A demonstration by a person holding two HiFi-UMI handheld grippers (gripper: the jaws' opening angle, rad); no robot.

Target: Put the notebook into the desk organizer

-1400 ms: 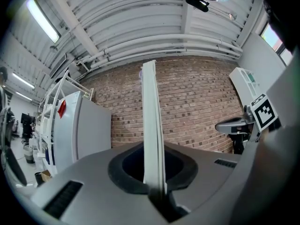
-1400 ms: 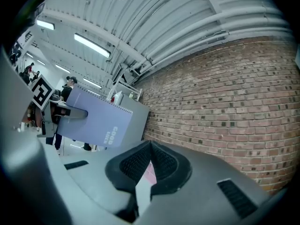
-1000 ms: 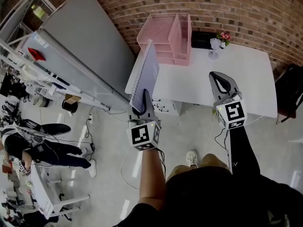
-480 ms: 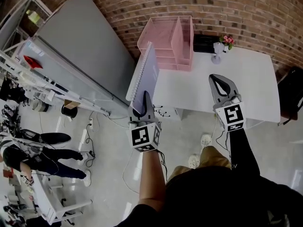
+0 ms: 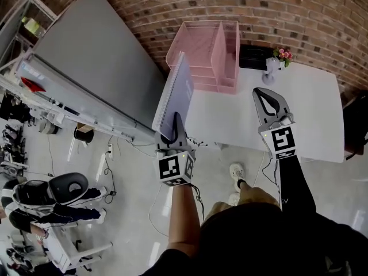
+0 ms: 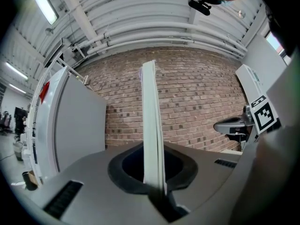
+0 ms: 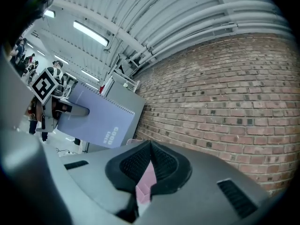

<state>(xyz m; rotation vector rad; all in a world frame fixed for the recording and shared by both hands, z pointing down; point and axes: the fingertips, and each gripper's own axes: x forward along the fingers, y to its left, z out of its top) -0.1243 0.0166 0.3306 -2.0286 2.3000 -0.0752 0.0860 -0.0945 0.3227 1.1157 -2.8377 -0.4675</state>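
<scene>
A lavender spiral notebook (image 5: 177,94) stands upright on edge, pinched at its lower corner by my left gripper (image 5: 176,117), which is shut on it. It hangs just off the table's left end, short of the pink desk organizer (image 5: 210,50) that stands at the back of the white table (image 5: 305,114). In the left gripper view the notebook (image 6: 151,107) shows edge-on between the jaws of that gripper (image 6: 153,149). My right gripper (image 5: 258,92) is shut and holds nothing, over the table to the organizer's right. The right gripper view shows the notebook (image 7: 98,121) at left and a pink sliver of the organizer (image 7: 146,182) behind that gripper (image 7: 150,145).
A small vase of pink flowers (image 5: 277,61) and a black box (image 5: 253,56) sit at the table's back by the brick wall (image 5: 287,10). A tall grey partition (image 5: 98,56) stands left of the table. Chairs and cables lie on the floor at left.
Both grippers, with the notebook still held, have come closer to the table and the pink organizer. The person has stepped forward.
</scene>
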